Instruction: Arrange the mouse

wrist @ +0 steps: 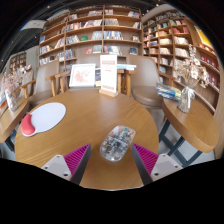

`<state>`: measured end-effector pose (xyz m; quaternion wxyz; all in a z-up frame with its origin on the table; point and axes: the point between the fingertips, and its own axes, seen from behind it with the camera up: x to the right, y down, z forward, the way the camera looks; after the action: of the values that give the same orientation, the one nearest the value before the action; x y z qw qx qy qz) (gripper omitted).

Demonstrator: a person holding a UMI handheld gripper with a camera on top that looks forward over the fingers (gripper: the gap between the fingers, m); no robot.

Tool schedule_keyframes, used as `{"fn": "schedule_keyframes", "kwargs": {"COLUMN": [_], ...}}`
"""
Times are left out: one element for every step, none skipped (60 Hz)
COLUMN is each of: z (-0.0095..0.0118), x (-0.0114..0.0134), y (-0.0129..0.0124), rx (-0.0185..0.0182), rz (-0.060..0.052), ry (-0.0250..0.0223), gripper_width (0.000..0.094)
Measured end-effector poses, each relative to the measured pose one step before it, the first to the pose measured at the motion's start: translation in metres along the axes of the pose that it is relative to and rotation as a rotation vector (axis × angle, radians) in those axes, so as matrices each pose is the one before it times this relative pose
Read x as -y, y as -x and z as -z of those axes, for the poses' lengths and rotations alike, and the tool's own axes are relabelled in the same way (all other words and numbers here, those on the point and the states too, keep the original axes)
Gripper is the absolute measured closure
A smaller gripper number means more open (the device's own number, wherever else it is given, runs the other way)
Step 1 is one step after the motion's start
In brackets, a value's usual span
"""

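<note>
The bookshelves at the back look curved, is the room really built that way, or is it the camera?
Gripper view: it is the wide-angle lens; the bookshelves bow outward, and the round wooden table bulges too. Lighting is soft and even, without harsh shadows. The mouse, between the open fingers, shows pale sheen. Book titles are too small to read.

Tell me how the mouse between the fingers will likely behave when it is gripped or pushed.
The mouse looks like a rigid shell, so it should hold its shape. Its rounded, glossy sides may slip under the open fingers. It lies low and flat on the smooth wooden table, so a push would probably slide it, not tip it.
</note>
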<state>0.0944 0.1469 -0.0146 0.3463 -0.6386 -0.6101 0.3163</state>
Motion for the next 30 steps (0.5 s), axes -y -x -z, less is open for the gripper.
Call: {"fn": "schedule_keyframes", "kwargs": {"z": [-0.00222, -0.00205, -0.00204, -0.00187, -0.00206, -0.00217, -0.00191, -0.00189, -0.00187, -0.00169, -0.00164, -0.00186, -0.00179, -0.00166, -0.00152, -0.00151, -0.00252, -0.00148, -0.00104, -0.00096, -0.00098, -0.00111, -0.00125, -0.00056, -0.00047, -0.00039, -0.00048, -0.00059, -0.00051, -0.00054], "x": [0.00089, 0.00112, 0.00113, 0.00185, 0.00111, 0.00103, 0.00157, 0.00147, 0.00169, 0.00147, 0.00149, 0.00121, 0.00100, 0.00094, 0.00098, 0.00090, 0.00084, 0.00113, 0.00111, 0.00060, 0.00082, 0.00068, 0.00116, 0.00016, 0.00008, 0.00034, 0.00036, 0.00015, 0.00024, 0.00007], "y": [0.00038, 0.00066, -0.00026, -0.00128, -0.00134, -0.00079, -0.00042, -0.00089, -0.00018, 0.00009, 0.00023, 0.00016, 0.00016, 0.00018, 0.00031, 0.00019, 0.00090, 0.00025, 0.00074, 0.00078, 0.00096, 0.00081, 0.00021, 0.00064, 0.00027, 0.00046, 0.00070, 0.00077, 0.00069, 0.00035], "rx": [0.00136, 0.00260, -0.00091, -0.00555, -0.00528, -0.00285, -0.00181, -0.00241, -0.00019, 0.00113, 0.00104, 0.00112, 0.00004, 0.00016, -0.00014, -0.00008, -0.00125, 0.00080, 0.00111, 0.00165, 0.00162, 0.00126, 0.00102, -0.00026, -0.00067, -0.00007, 0.00136, 0.00169, 0.00157, 0.00173], "rz": [-0.0037, -0.0049, -0.0051, -0.0035, -0.0026, -0.0023, -0.0023, -0.0017, -0.0018, -0.0024, -0.0022, -0.0019, -0.0006, 0.0001, 0.0003, 0.0001, 0.0003, 0.0004, 0.0008, 0.0012, 0.0011, 0.0015, 0.0018, 0.0030, 0.0033, 0.0013, -0.0008, -0.0004, 0.0021, 0.0029], "ry": [0.00229, 0.00261, 0.00279, 0.00087, 0.00339, 0.00378, 0.00205, 0.00333, 0.00263, 0.00233, 0.00182, 0.00245, 0.00162, 0.00247, 0.00167, 0.00170, 0.00016, 0.00080, 0.00093, 0.00065, -0.00024, -0.00028, 0.00045, -0.00013, -0.00010, -0.00109, -0.00057, -0.00044, -0.00081, -0.00009], "gripper_width": [0.0084, 0.0083, 0.0081, 0.0083, 0.0083, 0.0083, 0.0083, 0.0082, 0.0079, 0.0079, 0.0077, 0.0080, 0.0080, 0.0081, 0.0080, 0.0079, 0.0078, 0.0078, 0.0078, 0.0079, 0.0077, 0.0078, 0.0079, 0.0076, 0.0076, 0.0079, 0.0080, 0.0081, 0.0081, 0.0084]}}
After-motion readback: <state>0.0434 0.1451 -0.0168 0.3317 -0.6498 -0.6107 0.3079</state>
